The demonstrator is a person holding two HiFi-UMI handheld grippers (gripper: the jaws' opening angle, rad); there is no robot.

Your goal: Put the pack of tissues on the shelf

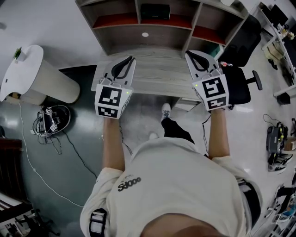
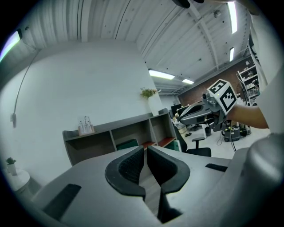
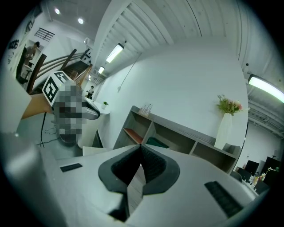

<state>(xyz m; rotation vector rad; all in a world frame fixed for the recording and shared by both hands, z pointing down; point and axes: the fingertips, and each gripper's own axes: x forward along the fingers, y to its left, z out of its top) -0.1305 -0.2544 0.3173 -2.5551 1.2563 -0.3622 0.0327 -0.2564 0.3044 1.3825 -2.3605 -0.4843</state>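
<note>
Office room with a glossy grey floor and a white wall. A wooden desk (image 1: 157,76) lies directly under both gripper tips. The shelf (image 1: 162,27) stands just beyond it, against the wall.

Left gripper (image 1: 131,59): the jaws are closed, with the pads meeting at the tips and only a slit behind them. Nothing is held. It hangs over the left part of the desk and points at the shelf.

Right gripper (image 1: 188,54): the jaws are fully closed, with nothing between them. It hangs over the right part of the desk, level with the left gripper and well apart from it.

Pack (image 1: 155,10): a dark green item lies in the middle compartment of the shelf, ahead of and between the two grippers, touching neither. Its print cannot be read, so these views do not confirm that it holds tissues. The compartments on either side of it have red floors.

Shelf top: a white vase (image 3: 224,128) with flowers stands ahead and to the right of the right gripper. Small bottles (image 2: 85,125) stand ahead and to the left of the left gripper.

Surroundings: a white round stand (image 1: 44,81) is to the left of the left gripper, with cables (image 1: 51,122) on the floor near it. A black chair (image 1: 240,65) is just to the right of the right gripper.
</note>
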